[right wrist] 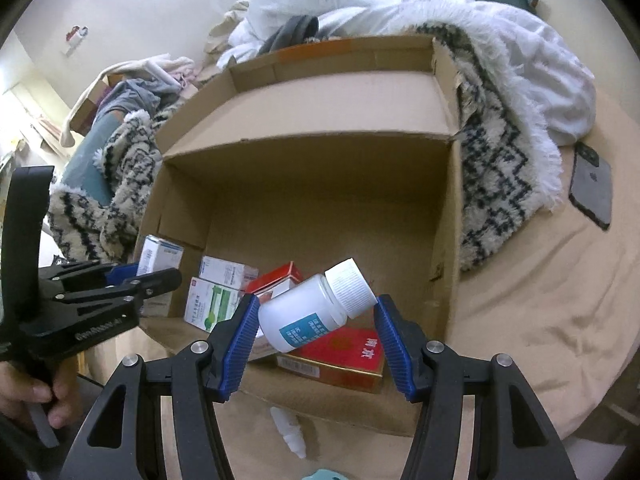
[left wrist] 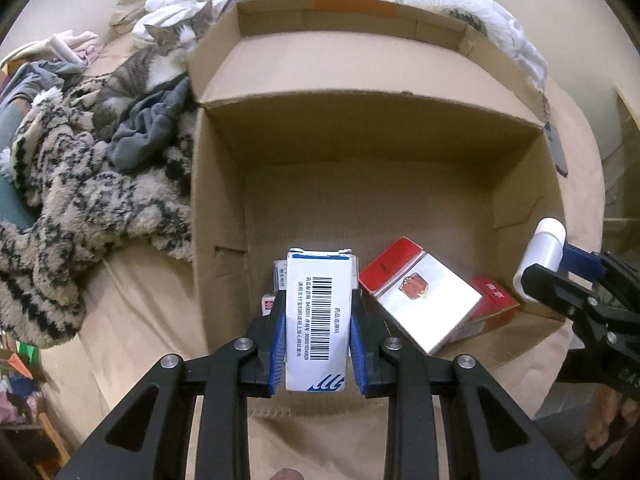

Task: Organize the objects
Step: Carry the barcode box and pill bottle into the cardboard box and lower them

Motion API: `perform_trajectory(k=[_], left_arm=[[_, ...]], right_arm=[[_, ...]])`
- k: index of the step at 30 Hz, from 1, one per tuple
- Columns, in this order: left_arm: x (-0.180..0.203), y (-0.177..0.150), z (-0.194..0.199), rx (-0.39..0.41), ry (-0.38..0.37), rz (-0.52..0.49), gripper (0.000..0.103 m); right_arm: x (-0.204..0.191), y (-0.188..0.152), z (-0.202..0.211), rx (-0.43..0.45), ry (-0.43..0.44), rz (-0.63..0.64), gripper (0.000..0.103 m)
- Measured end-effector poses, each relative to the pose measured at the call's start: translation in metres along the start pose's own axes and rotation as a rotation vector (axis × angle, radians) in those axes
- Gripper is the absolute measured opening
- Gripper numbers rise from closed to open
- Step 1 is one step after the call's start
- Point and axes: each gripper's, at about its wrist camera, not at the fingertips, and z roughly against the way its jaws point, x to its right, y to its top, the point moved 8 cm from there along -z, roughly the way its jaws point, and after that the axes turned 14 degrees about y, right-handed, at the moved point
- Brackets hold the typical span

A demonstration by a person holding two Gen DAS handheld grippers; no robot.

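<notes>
A: What's the setting?

B: A bed with a tan sheet, heaped with white bedding and a black-and-cream fleece blanket. An open cardboard box sits in the middle, and a tabby cat lies at ten o'clock from it in the left wrist view.

A: And the left gripper?

B: Clamped on an upright white medicine carton with a barcode, held above the box's near edge. At three o'clock from it, inside the box, lie a red-and-white pack and a red box.

A: The right gripper?

B: Its blue pads are spread wide. A white pill bottle is tilted between them, cap toward two o'clock, touching the left pad only; I cannot tell whether it is gripped. Green-and-white cartons lie at nine o'clock, and a dark phone rests on the sheet at two o'clock.
</notes>
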Motion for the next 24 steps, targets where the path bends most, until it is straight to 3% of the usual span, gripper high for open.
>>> perform_trajectory(k=[9, 24], left_arm=[[0.006, -0.004, -0.021, -0.044, -0.018, 0.008, 0.025], [0.014, -0.006, -0.029, -0.052, 0.014, -0.029, 0.025]], right_arm=[[0.002, -0.003, -0.021, -0.051, -0.038, -0.017, 0.062], [0.004, -0.003, -0.028, -0.074, -0.047, -0.043, 0.062]])
